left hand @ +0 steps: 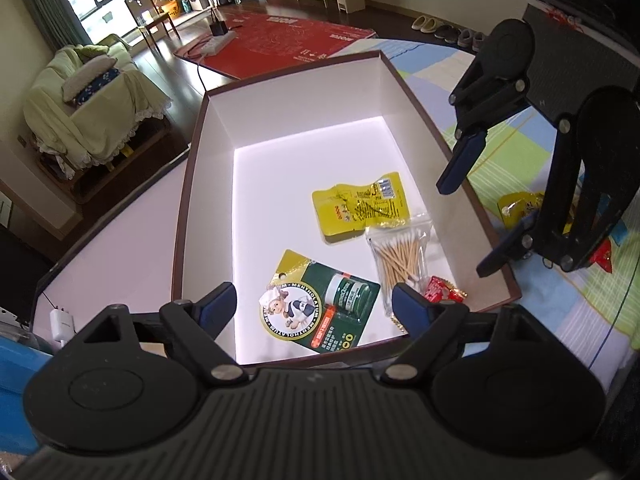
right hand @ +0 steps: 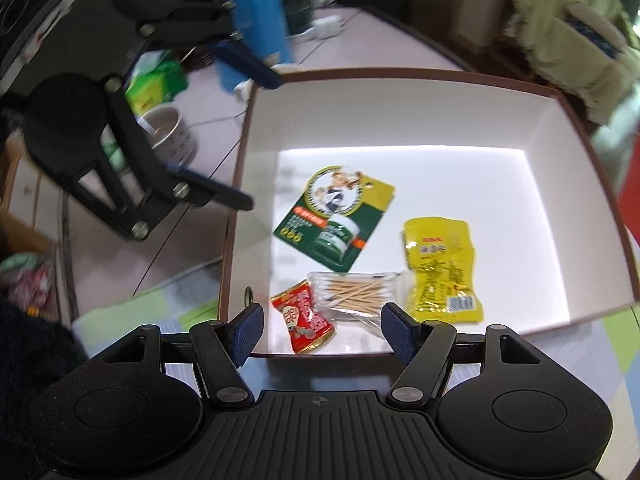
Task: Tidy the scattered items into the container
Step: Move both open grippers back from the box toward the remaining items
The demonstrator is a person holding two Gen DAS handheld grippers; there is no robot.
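A large box [left hand: 212, 184] with a brown rim and white inside lies open in front of both grippers. On its floor lie a green Mentholatum card [left hand: 320, 312], a yellow packet [left hand: 362, 208], a clear bag of cotton swabs [left hand: 400, 260] and a small red packet [left hand: 442, 294]. My left gripper [left hand: 316, 308] hangs open over the near rim, holding nothing. My right gripper [left hand: 480, 216] is open and empty at the box's right wall. In the right wrist view the right gripper [right hand: 323, 332] sits above the red packet [right hand: 304, 320] and swabs [right hand: 356, 292]. The left gripper [right hand: 248, 136] shows at the box's [right hand: 400, 74] far left.
Outside the box, on the checked cloth [left hand: 560, 312], lie another yellow packet [left hand: 520, 208] and a red packet [left hand: 604, 258], partly hidden behind the right gripper. A cup [right hand: 170, 132], a green pack [right hand: 160, 80], a blue bottle [right hand: 252, 20] and a white charger [right hand: 328, 26] stand beside the box.
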